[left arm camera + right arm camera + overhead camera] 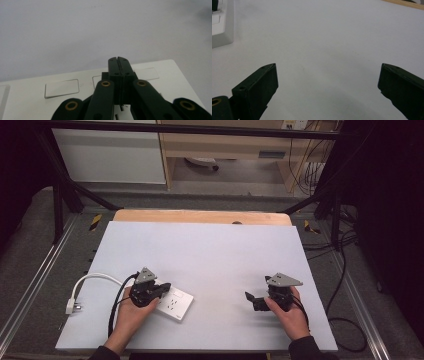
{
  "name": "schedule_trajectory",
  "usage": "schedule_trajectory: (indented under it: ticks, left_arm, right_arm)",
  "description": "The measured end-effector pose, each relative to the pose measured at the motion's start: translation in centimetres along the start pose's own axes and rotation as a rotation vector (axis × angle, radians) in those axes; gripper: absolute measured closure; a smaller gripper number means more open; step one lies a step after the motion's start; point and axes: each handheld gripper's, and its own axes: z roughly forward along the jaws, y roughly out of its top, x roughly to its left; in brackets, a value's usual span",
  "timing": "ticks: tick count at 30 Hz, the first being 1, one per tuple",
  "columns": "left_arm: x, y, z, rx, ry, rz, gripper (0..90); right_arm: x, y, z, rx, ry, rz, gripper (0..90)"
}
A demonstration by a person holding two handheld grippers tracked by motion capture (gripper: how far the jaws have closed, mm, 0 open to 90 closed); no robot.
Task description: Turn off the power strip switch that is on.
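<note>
Over on the left, the white plug (70, 307) lies at the mat's nine-o'clock edge, its white cord (100, 277) arcing towards the left gripper (163, 287). That gripper hovers right over the white power strip (175, 303), which sits just at three o'clock of the left hand (131, 310), low on the mat. From the high view the jaws are hard to read; the left gripper view settles it: the left gripper's black jaws are pressed flat together with nothing between them, tips over the strip's pale face, and a rectangular outline (62, 88) on that face sits at nine o'clock of the tips.

Moving right, a bare stretch of the pale grey mat (210, 250), then the right gripper (251, 299), held in the right hand (290, 315) well apart from the strip. Its own view shows jaws spread wide, empty, with the strip's corner (222, 27) up at ten o'clock and a sliver of wooden table edge at one o'clock.

The mat covers a wooden table (200, 216), wood showing along the twelve-o'clock edge. Beyond it: grey floor, a black frame, a white panel (110, 155), a wooden shelf unit (225, 145). Black cables (345, 320) trail over the floor at three o'clock.
</note>
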Motion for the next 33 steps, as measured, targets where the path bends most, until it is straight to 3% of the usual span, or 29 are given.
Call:
schedule_trajectory:
  ticks: [33]
  left_arm:
    - [-0.09, -0.03, 0.03, 0.002, 0.006, 0.006, 89.8]
  right_arm:
    - [0.09, -0.03, 0.09, 0.010, 0.001, 0.000, 3.3]
